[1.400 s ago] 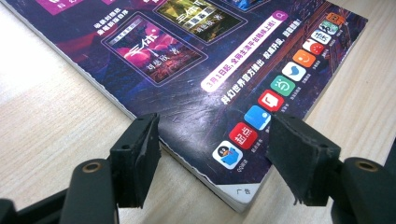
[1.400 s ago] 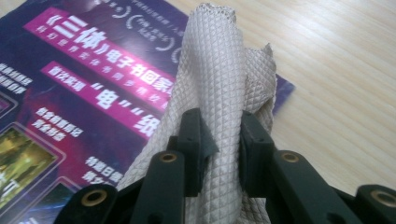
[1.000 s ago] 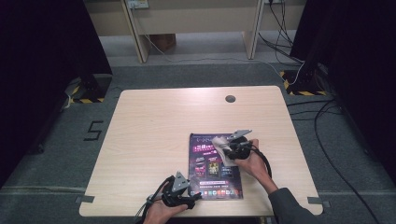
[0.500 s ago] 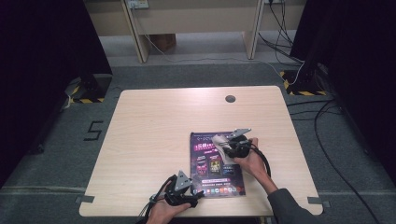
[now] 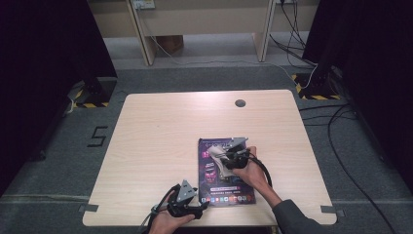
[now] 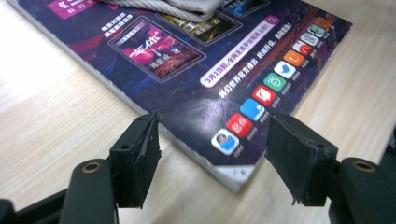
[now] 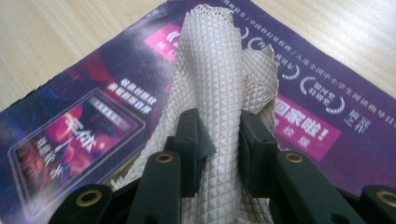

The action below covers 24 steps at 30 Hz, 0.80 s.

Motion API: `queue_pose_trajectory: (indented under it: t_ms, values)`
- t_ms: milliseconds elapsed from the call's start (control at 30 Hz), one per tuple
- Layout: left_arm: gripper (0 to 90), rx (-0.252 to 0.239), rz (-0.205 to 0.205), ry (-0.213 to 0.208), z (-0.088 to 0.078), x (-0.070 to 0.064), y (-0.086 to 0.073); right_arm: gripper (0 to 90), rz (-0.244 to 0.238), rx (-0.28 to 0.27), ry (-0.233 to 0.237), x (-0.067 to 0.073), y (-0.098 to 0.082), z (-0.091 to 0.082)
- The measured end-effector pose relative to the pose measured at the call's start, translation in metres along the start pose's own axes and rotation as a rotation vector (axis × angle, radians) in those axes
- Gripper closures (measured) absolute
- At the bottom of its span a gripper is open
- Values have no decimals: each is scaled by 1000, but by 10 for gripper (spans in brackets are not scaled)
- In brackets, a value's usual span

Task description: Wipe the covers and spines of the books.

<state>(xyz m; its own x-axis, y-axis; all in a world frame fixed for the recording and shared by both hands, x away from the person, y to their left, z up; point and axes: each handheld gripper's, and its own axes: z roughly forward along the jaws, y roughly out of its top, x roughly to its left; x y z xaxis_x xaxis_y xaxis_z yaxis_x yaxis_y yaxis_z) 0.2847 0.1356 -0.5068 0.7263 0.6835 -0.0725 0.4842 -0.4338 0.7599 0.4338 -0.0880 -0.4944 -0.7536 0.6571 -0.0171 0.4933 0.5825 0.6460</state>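
A purple magazine (image 5: pixel 229 187) lies flat on the near right part of the wooden table (image 5: pixel 160 131). My right gripper (image 5: pixel 225 159) rests on its upper half, shut on a beige waffle-textured cloth (image 7: pixel 210 60) that bulges up between the jaws and drapes onto the cover (image 7: pixel 74 135). These jaws have just been opening slightly, with the cloth still pinched. My left gripper (image 5: pixel 198 209) stands open at the table's front edge. Its jaws straddle the magazine's near corner (image 6: pixel 233 175) without touching it. The cloth's edge (image 6: pixel 177 7) shows at the top of the left gripper view.
A round cable hole (image 5: pixel 240 103) sits near the table's far edge. Bare wood stretches over the left and far parts. Beyond the table are desk legs (image 5: pixel 141 34), floor cables (image 5: pixel 341 117) and a "5" marked on the floor (image 5: pixel 97 136).
My right gripper has slid a little to the left over the magazine cover, cloth with it. The left gripper has stayed in place.
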Motion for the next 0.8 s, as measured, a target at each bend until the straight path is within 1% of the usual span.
queue_pose_trajectory:
  t_ms: [67,133,267,333,400,433,500,567,633,700,800]
  values:
    - [344,10,1,3,-3,2,-2,731,-5,-3,-5,2,4,3]
    - [346,13,-1,5,-6,3,-3,738,-23,-3,0,7,8,7]
    - [346,18,-3,-1,-10,4,-4,738,-49,-5,32,21,13,11]
    - [342,32,8,-3,-12,4,-6,738,-62,-2,56,29,15,13]
    - [336,36,10,-1,-13,4,-7,738,-68,-6,86,35,16,15]
    - [333,33,6,-3,-14,4,-8,738,-80,-5,93,40,17,15]
    - [327,31,5,-3,-16,4,-9,738,-102,-2,96,45,18,15]
    - [316,34,5,-1,-18,5,-9,736,-106,-3,94,46,18,15]
    - [305,37,0,2,-20,6,-11,732,-98,-4,101,43,17,15]
    - [291,35,-9,10,-22,7,-12,731,-91,-2,90,39,17,14]
    - [275,35,-9,15,-24,9,-13,732,-77,-2,79,34,14,12]
